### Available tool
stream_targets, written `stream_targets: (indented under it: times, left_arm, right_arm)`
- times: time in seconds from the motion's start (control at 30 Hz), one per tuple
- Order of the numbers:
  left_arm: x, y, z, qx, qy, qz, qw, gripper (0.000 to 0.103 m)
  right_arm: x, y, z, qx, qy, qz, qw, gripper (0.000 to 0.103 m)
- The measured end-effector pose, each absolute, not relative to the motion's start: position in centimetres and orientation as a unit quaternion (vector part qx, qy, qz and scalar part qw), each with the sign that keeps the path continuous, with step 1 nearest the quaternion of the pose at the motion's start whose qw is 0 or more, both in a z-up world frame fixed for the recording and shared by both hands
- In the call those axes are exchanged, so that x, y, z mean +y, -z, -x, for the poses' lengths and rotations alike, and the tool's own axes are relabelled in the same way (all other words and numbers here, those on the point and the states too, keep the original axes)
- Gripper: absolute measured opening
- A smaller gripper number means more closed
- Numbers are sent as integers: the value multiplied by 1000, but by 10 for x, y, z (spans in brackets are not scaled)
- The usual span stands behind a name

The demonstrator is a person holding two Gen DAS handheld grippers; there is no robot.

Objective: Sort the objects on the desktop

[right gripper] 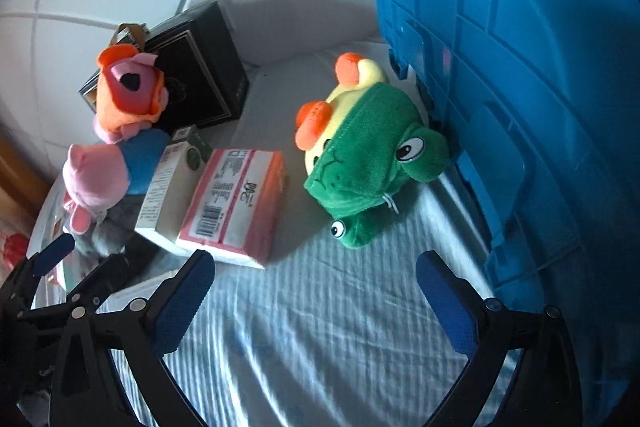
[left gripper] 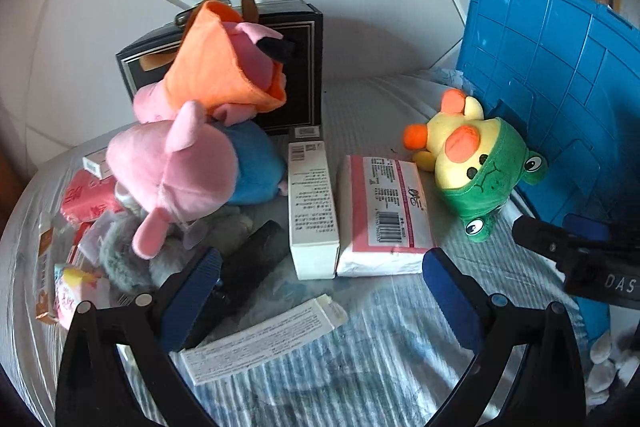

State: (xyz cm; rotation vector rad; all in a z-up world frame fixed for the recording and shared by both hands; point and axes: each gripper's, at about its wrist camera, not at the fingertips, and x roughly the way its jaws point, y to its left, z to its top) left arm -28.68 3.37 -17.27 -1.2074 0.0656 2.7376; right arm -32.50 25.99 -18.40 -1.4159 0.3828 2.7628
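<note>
Pink pig plush hides most of the grey plush.

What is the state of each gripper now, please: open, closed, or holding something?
Left gripper: open, holding nothing.
Right gripper: open, holding nothing.

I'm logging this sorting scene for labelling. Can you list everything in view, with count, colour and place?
duck plush: 1, yellow with green frog hood, beside the crate
blue crate: 1, blue, far right
tissue pack: 1, pink and white, centre
white box: 1, white, left of the tissue pack
long flat box: 1, white, near the left gripper
pig plushes: 2, pink; blue-shirted one in front, orange-dressed one behind
black case: 1, black, against the wall
small packets: several, red and pink, far left; number unclear
left gripper: open
right gripper: open
</note>
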Motion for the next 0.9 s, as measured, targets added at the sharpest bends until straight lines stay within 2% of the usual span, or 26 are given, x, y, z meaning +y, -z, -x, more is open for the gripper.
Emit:
stream_targets:
  times: [0.27, 0.4, 0.43, 0.47, 0.63, 0.77, 0.9]
  left_arm:
    - [48, 196, 346, 48, -908, 407, 86, 103]
    - [50, 210, 374, 39, -902, 422, 78, 103]
    - [50, 212, 378, 40, -902, 423, 73, 102]
    - [50, 213, 380, 46, -904, 420, 66, 103]
    - [35, 213, 365, 44, -903, 423, 54, 102]
    - [4, 203, 323, 16, -904, 424, 42, 103]
    - [-23, 195, 271, 0, -902, 431, 26, 102]
  right_arm:
    - [284, 232, 369, 220, -870, 431, 95, 103]
    - [291, 258, 404, 223, -867, 433, 108, 102]
    - [292, 263, 411, 222, -868, 433, 98, 96]
    - [293, 269, 418, 226, -867, 437, 77, 66]
    - [276, 268, 407, 172, -877, 448, -7, 59]
    - [237, 267, 363, 146, -862, 477, -87, 55]
    - [215, 267, 302, 140, -847, 496, -131, 47]
